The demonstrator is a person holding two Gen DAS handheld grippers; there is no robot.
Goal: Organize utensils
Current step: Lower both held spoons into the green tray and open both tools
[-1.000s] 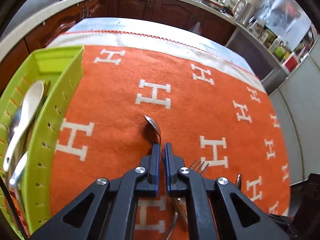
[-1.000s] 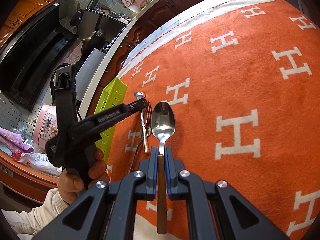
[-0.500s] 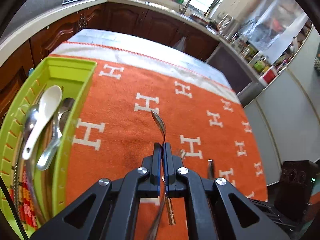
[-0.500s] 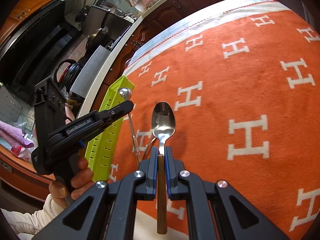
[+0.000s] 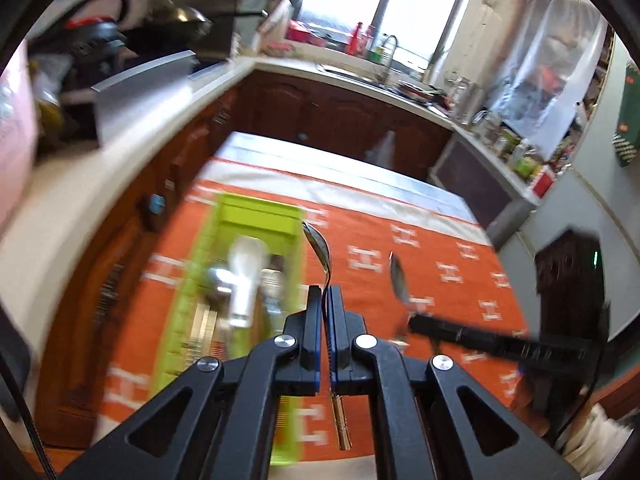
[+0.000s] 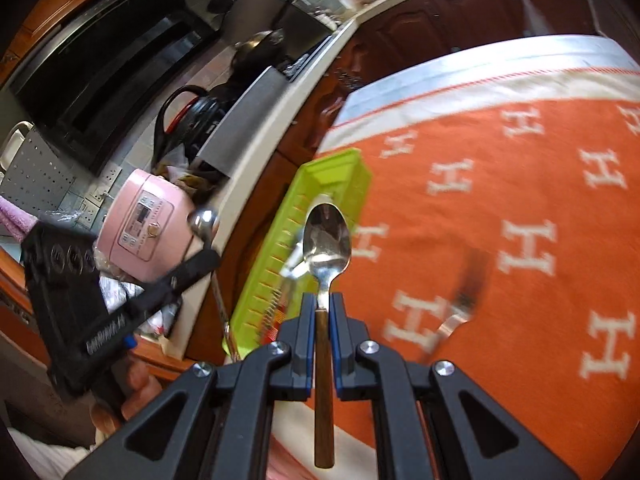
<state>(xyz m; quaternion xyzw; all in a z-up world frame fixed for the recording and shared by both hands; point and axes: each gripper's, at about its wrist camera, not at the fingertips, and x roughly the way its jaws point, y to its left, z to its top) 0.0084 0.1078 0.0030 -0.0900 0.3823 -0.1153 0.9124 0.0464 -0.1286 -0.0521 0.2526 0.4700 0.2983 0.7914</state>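
Left wrist view: the left tool (image 5: 325, 289) is clamped on the thin neck of a metal spoon (image 5: 318, 242) with a gold-tipped handle, held in the air just right of a green slotted tray (image 5: 188, 276). The tray sits on an orange blanket (image 5: 448, 256) with white H letters, holding a white spoon (image 5: 246, 276) and blurred cutlery. Right wrist view: the right tool (image 6: 323, 306) grips a wooden-handled spoon (image 6: 327, 240), bowl pointing at the tray (image 6: 340, 172). A blurred fork (image 6: 464, 300) lies on the blanket (image 6: 560, 208).
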